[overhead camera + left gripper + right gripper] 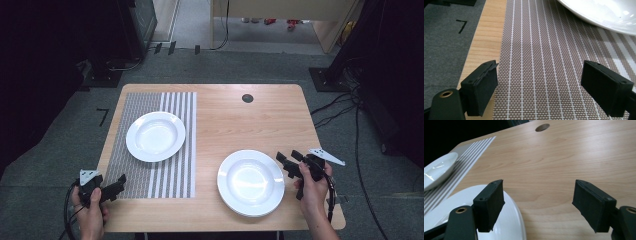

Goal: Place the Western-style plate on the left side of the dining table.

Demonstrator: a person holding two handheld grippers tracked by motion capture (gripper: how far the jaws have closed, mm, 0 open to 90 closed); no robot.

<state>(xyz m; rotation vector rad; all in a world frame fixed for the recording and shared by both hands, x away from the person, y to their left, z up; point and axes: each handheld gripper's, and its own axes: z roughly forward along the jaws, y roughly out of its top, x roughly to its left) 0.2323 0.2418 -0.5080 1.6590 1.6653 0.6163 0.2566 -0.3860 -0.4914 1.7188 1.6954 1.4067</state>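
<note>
My right tongs (288, 162) hang spread and empty just beside the near plate's (251, 182) right rim on the bare worktop (240, 125). My left tongs (120, 183) gape over the striped mat (544, 62), below the far plate (155, 136).

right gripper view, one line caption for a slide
Open right gripper beside the rim of a white plate on the wooden table.

in the left hand-held gripper view the picture's top edge cuts off most of the far plate (604, 15). in the right hand-held gripper view the near plate (511, 225) runs off the bottom edge, partly hidden behind a jaw.
</note>
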